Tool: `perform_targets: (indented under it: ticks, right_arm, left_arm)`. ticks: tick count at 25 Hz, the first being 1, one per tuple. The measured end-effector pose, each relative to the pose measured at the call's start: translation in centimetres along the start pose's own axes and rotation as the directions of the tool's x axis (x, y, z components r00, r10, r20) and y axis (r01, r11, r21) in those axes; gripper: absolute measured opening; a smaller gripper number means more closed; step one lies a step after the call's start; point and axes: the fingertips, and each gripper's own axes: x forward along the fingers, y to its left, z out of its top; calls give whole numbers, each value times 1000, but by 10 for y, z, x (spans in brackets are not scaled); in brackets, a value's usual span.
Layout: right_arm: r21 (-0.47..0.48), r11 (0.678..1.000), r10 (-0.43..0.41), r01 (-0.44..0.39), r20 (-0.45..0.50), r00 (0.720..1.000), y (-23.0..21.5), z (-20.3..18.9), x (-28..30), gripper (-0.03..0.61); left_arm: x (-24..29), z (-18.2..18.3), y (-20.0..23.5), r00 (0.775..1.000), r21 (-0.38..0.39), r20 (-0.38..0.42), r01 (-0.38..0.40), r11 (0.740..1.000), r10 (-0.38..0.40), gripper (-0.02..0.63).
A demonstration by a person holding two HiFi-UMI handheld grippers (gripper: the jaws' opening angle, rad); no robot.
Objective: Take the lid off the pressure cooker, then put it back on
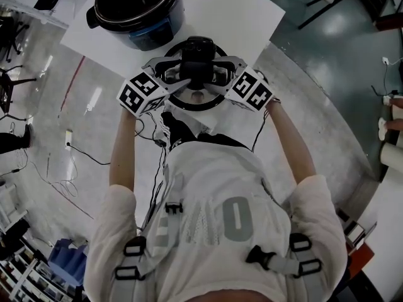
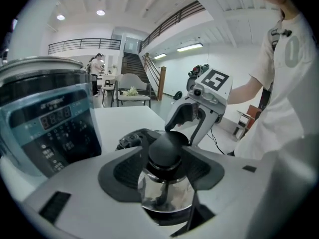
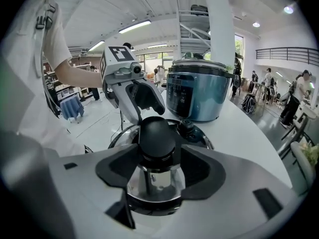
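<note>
Lid [image 3: 198, 134], beside open cooker [image 1: 154, 38]: left gripper [image 2: 167, 169] clamped on knob [image 3: 157, 136]; right gripper [image 3: 155, 169] parted around it, apparently slack. Hazard: lopsided hold tips lid.

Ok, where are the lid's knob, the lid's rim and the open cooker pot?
lid knob [image 3: 157, 133]: right gripper view, black domed top.
lid rim [image 3: 119, 135]: right gripper view, shiny left arc.
cooker pot [image 1: 154, 36]: head view, blue front wall.

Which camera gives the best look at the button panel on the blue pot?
The left gripper view: the blue pressure cooker's control panel fills its left side, display and buttons showing. The right gripper view shows it smaller and farther off. The head view looks down on the open pot, catching only a blue sliver.
</note>
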Motion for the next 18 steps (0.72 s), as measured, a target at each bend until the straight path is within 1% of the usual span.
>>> perform_targets:
  ticks: [3,6,8,10,11,12,13,15,17,18]
  right_arm:
    - [-4,1000,-28,28,37,999,-7,13,-14,283]
    - [13,996,-90,89,132,987,-22,39,-36,282]
    - [33,988,-152,149,212,965,-35,63,-55,281]
    - [63,974,-227,218,297,927,-46,90,-78,281]
    - [85,963,-269,256,340,901,-51,103,-90,282]
    - [109,949,-315,296,378,870,-55,114,-102,282]
    - [132,932,-362,339,410,837,-59,124,-114,282]
    - [175,891,-451,419,459,766,-63,139,-134,285]
    - [227,851,-520,474,497,695,-64,147,-152,285]
    - [256,835,-545,487,510,666,-64,148,-160,286]
  left_arm:
    - [-19,20,11,997,1,49,-60,998,60,244]
    - [-38,49,19,989,27,108,-108,994,104,244]
    - [-50,73,22,977,39,167,-143,989,135,244]
    - [-63,101,23,953,57,241,-203,977,184,244]
    - [-70,116,23,933,65,286,-245,967,217,244]
    - [-78,131,23,908,67,335,-289,955,252,244]
    - [-87,145,24,877,62,387,-334,940,286,243]
    - [-105,172,22,799,25,488,-416,909,352,242]
    - [-122,190,19,711,-50,572,-469,882,410,242]
    - [-129,195,17,666,-97,601,-489,867,442,243]
